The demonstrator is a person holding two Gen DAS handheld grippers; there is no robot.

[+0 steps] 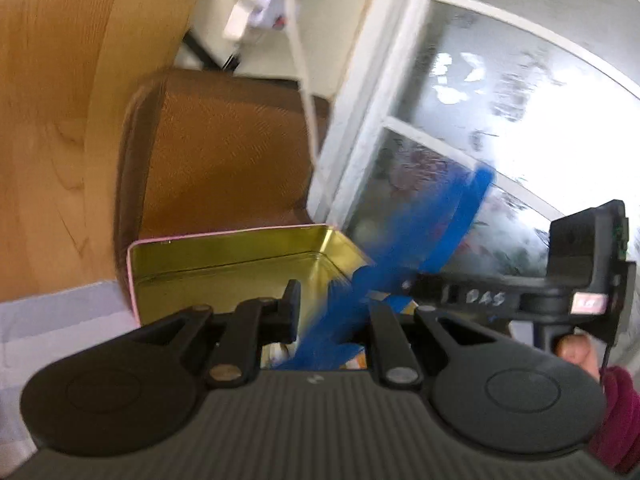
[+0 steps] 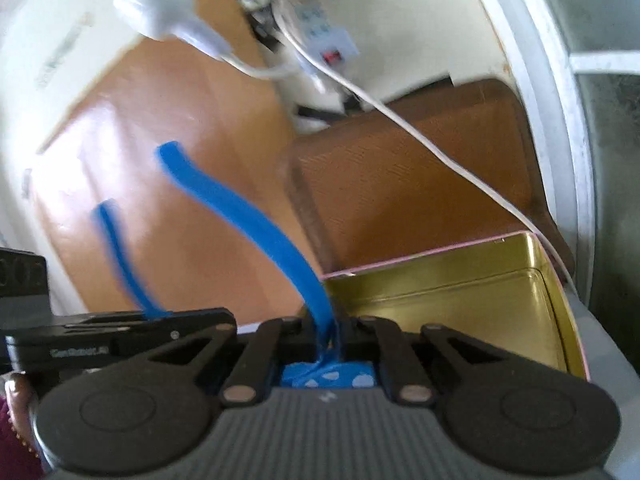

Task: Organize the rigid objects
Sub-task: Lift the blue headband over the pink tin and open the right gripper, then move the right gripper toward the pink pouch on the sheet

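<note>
An open tin box (image 1: pixel 224 256) with a gold inside and pink rim lies just beyond my left gripper (image 1: pixel 332 312), which is open; it also shows in the right wrist view (image 2: pixel 460 284). A blue ribbon (image 1: pixel 440 232) runs across between the left fingers, blurred. My right gripper (image 2: pixel 326 328) is shut on the blue ribbon (image 2: pixel 248 216), whose two ends stick up and left. Below the right jaws is a blue item with white dots (image 2: pixel 332 376). The right gripper's body (image 1: pixel 576 276) sits at the left gripper's right.
A brown case (image 1: pixel 224 152) lies behind the tin on a wooden surface (image 1: pixel 44 120). A white cable (image 2: pixel 420 128) crosses the case. A white plug and power strip (image 2: pixel 316 28) lie farther back. A window (image 1: pixel 500 100) is at the right.
</note>
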